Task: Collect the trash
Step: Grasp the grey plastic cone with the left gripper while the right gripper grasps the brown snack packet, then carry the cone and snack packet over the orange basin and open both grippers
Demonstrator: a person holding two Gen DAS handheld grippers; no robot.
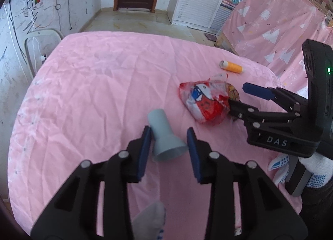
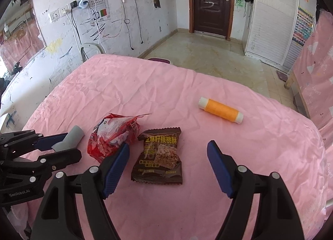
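Pink tablecloth (image 2: 145,86), heavily creased, covers the whole table.

Far left: left gripper (image 1: 169,136), jaws wide, straddling a grey funnel-shaped plastic piece (image 1: 166,136) that lies on its side, flared mouth toward the near edge. Left pad close against its neck; whether it touches, cannot tell. Right pad stands apart from the flare.

Next right: crumpled red-and-white wrapper (image 2: 113,136), just beside the grey piece.

Centre: brown snack packet (image 2: 159,156), flat, label up, touching or nearly touching the red wrapper's right side. Right gripper (image 2: 167,157) spread wide, the packet between its fingers, nearer the left one, no contact visible.

Far right: orange thread spool (image 2: 221,110) with white ends, on its side, well apart from the rest.
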